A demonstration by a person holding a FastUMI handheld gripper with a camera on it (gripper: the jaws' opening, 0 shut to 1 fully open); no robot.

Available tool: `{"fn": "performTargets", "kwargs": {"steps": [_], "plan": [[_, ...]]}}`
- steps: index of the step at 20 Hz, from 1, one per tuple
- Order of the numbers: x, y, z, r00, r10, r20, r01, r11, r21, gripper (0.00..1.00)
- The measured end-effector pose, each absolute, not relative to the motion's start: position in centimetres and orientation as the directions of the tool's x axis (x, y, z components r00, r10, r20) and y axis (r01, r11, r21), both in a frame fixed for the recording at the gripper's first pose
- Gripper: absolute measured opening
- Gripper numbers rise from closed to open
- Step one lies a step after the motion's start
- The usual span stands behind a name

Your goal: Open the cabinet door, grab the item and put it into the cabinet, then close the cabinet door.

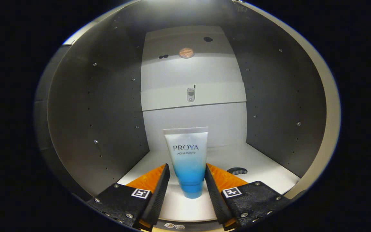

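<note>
Two fingers [164, 180] of the gripper [187, 182] sit open on each side of a blue-and-white tube [187, 161], which stands cap-down on the white cabinet floor [262, 170].

"proya aqua purity" on the tube [187, 161] between the gripper [187, 175] fingers

A round lamp [186, 53] high on the cabinet's back wall [193, 90] glares brightly; the grey side walls [95, 122] stay dim. Fisheye distortion bows the edges. The tube [188, 161] appears sharp, casting little shadow.
</note>
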State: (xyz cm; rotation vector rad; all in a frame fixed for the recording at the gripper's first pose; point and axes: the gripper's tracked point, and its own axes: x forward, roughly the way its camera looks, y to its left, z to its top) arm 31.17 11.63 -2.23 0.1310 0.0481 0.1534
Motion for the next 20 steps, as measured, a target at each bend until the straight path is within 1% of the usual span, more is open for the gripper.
{"fn": "performTargets", "kwargs": {"steps": [1, 2, 3, 4, 6, 9, 13, 16, 18, 20], "plan": [[31.2, 11.7, -2.3, 0.987, 0.157, -0.037, -0.152, 0.981, 0.124, 0.67], [31.1, 11.5, -2.2, 0.988, 0.152, -0.035, -0.148, 0.983, 0.111, 0.72], [31.1, 11.4, -2.2, 0.989, 0.145, -0.03, -0.142, 0.985, 0.097, 0.77], [30.9, 11.3, -2.0, 0.99, 0.141, -0.023, -0.139, 0.987, 0.086, 0.87], [30.1, 11.2, -1.2, 0.99, 0.14, -0.003, -0.139, 0.987, 0.075, 0.94], [28.1, 10.6, 0.8, 0.99, 0.134, 0.054, -0.138, 0.987, 0.084, 0.94], [24.1, 9.4, 2.6, 0.991, 0.109, 0.082, -0.117, 0.988, 0.1, 0.94], [19.8, 9.0, 3.7, 0.988, 0.118, 0.097, -0.128, 0.987, 0.098, 0.94], [16.2, 9.1, 3.9, 0.985, 0.143, 0.097, -0.149, 0.987, 0.065, 0.94], [12.4, 9.3, 4.5, 0.978, 0.169, 0.121, -0.173, 0.985, 0.024, 0.94]]}}
